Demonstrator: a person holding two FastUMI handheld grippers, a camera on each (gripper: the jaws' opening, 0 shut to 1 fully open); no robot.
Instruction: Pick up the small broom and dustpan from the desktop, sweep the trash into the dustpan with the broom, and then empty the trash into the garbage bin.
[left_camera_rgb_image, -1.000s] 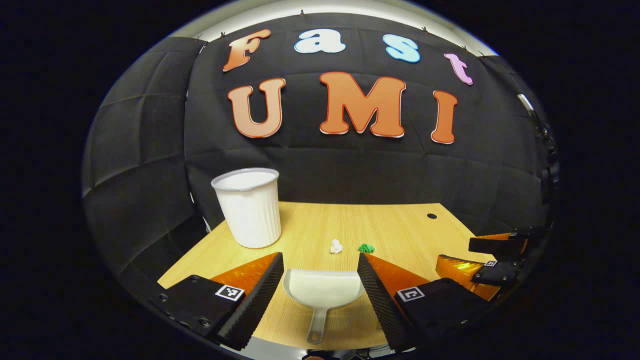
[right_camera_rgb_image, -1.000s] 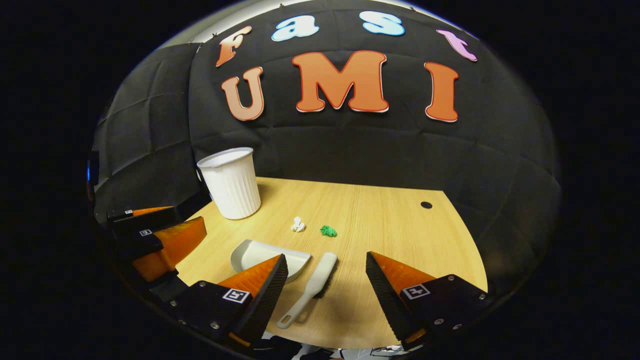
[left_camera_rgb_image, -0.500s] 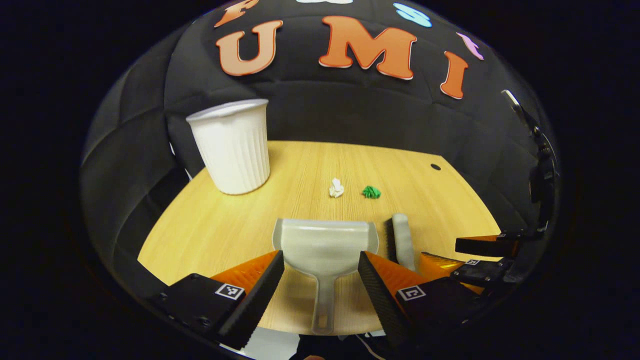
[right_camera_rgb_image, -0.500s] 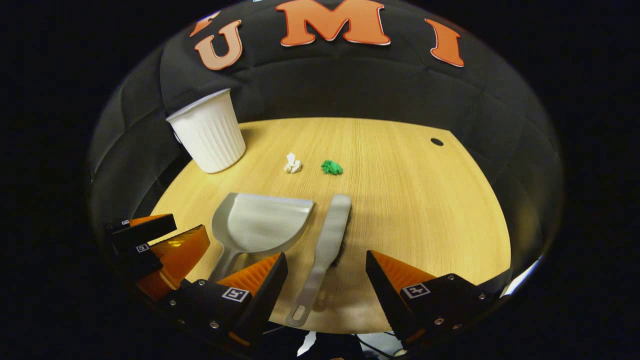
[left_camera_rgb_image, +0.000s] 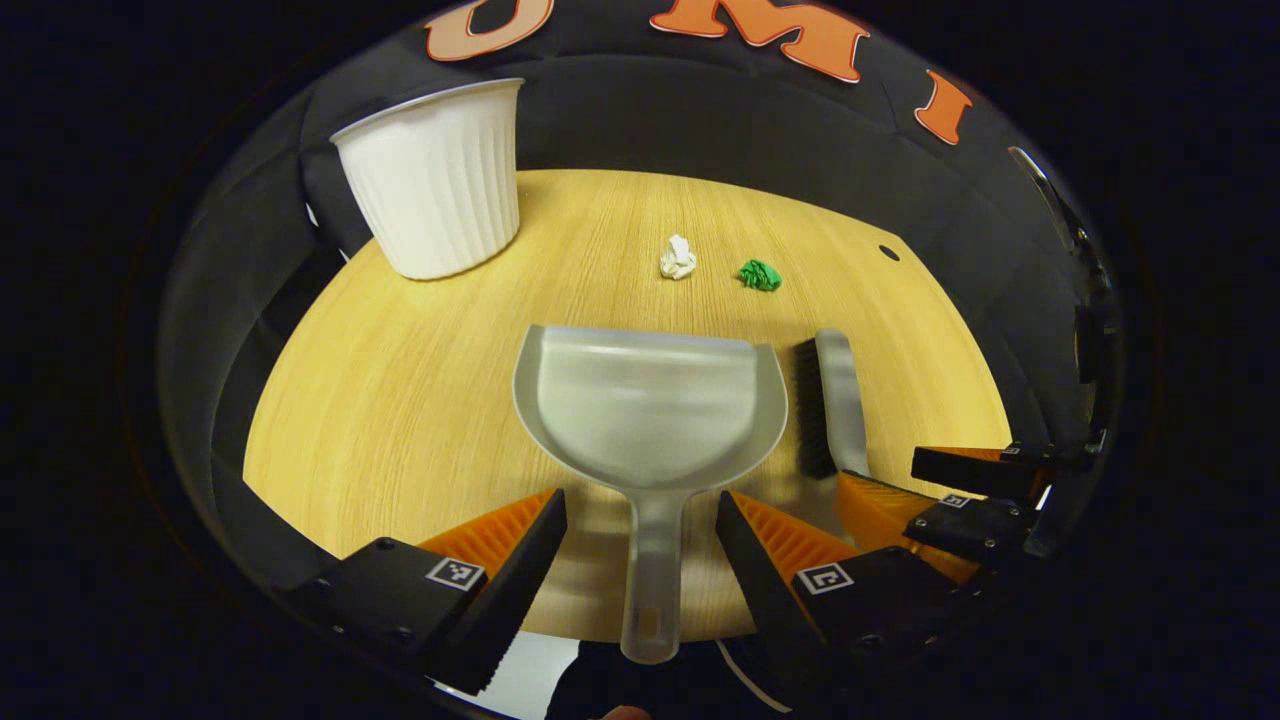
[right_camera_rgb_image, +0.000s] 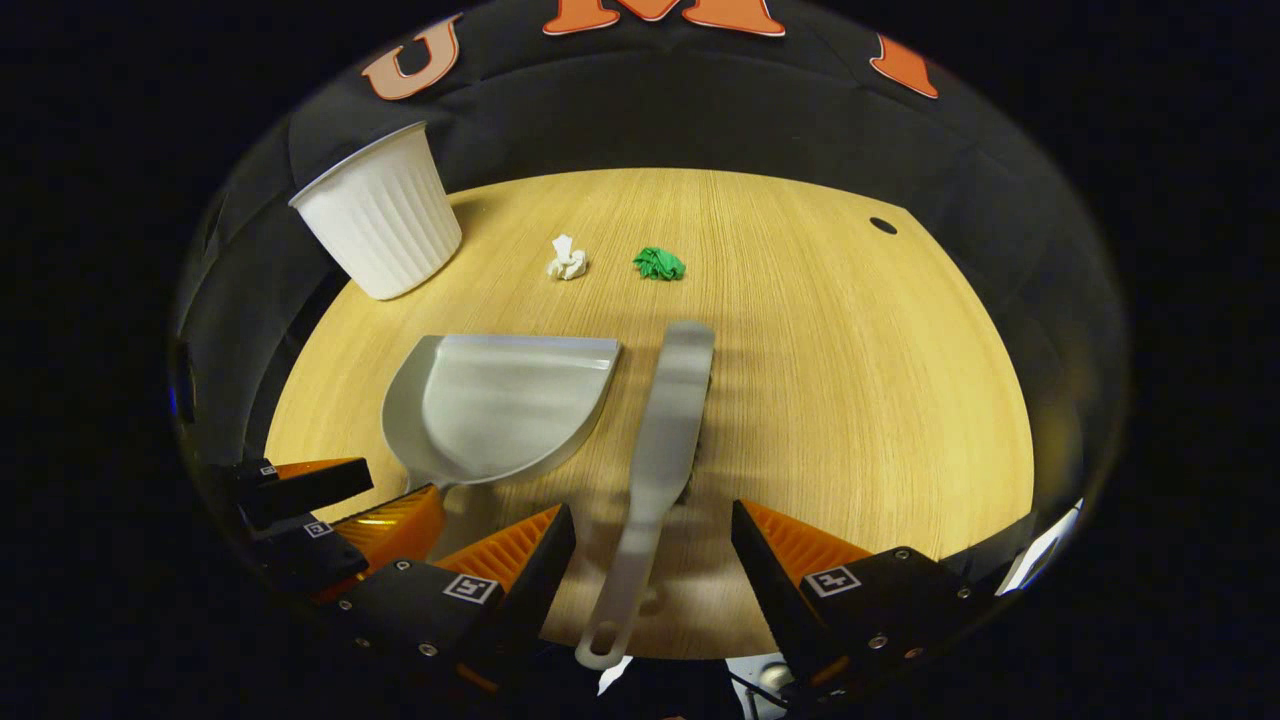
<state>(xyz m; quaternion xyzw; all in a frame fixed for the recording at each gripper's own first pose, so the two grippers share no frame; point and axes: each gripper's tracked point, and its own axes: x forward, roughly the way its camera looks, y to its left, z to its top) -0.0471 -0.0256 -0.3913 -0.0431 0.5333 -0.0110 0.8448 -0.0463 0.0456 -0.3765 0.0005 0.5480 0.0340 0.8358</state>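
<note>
Both tools open over bench.
Left tool (left_camera_rgb_image: 640, 520) straddles smooth dustpan (left_camera_rgb_image: 650, 400) handle; right tool (right_camera_rgb_image: 652, 535) straddles broom (right_camera_rgb_image: 660, 450) handle.

desk (left_camera_rgb_image: 420, 400) | dustpan (left_camera_rgb_image: 650, 395) | broom (right_camera_rgb_image: 660, 440) | bin (left_camera_rgb_image: 435, 180) | white scrap (left_camera_rgb_image: 678, 258) | green scrap (left_camera_rgb_image: 760, 274)

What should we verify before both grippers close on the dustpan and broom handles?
1. Left gripper open, fingers either side of the grey plastic dustpan handle: ok.
2. Right gripper open, fingers either side of the grey hand broom handle: ok.
3. Fingers low enough to pinch the handles: cannot tell.
4. Dustpan and broom lie apart on the wooden desktop: ok.
5. White paper scrap and green paper scrap lie beyond the dustpan's mouth, unswept: ok.
6. White ribbed garbage bin upright at the far left: ok.
</note>
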